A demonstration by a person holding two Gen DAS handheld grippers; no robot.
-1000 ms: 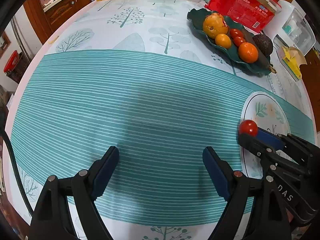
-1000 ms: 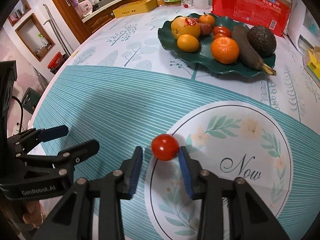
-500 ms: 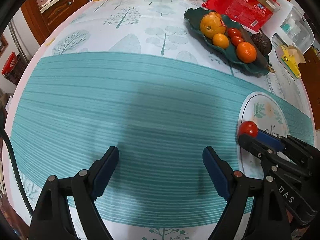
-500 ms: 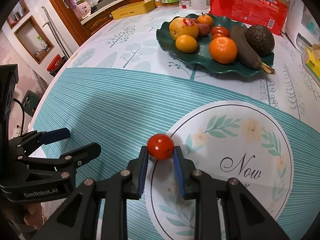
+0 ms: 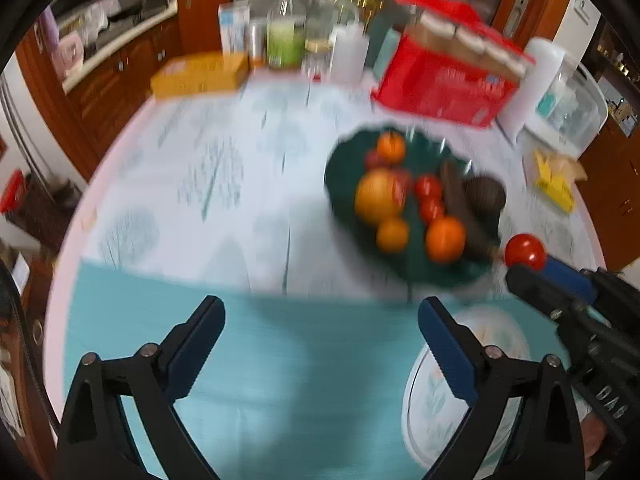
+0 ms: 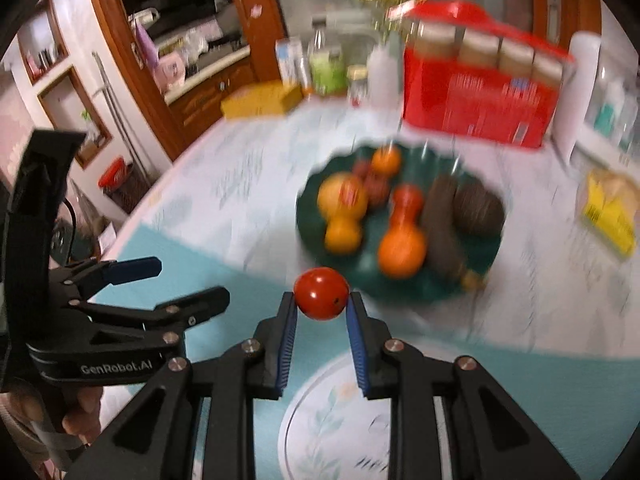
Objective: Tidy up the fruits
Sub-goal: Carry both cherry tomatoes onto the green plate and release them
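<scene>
While clamped between the blue pads of the right hand-held gripper (image 6: 321, 309), rides clear above the desk (image 6: 224, 208): one small red tomato (image 6: 321, 293), pinched at the very tips, hanging over the teal band of the tablecloth (image 6: 540, 384) just short of the green plate (image 6: 490, 256). Seen from the left wrist too, same tomato (image 5: 524, 251) at the nose of the right hand-held gripper (image 5: 520, 268), just beside the near rim of the plate (image 5: 340, 184). Left hand-held gripper (image 5: 320, 332) released, jaws just been spreading wider, nothing between them but tablecloth (image 5: 280, 344). Also visible from the right wrist, left hand-held gripper (image 6: 188, 284) off toward the desk's left edge, gaping and empty. Piled on the plate: a big yellow-orange fruit (image 6: 342, 198), oranges (image 6: 401, 254), more small red ones (image 6: 407, 200), a dark avocado (image 6: 478, 208) and a long brown fruit (image 6: 440, 224). Blurred badly, all of it. Along the far edge of the desk, a red box (image 6: 476, 104), a yellow box (image 6: 260, 102) and some bottles (image 6: 328, 64). Near the right edge, a yellow packet (image 6: 610, 212).
</scene>
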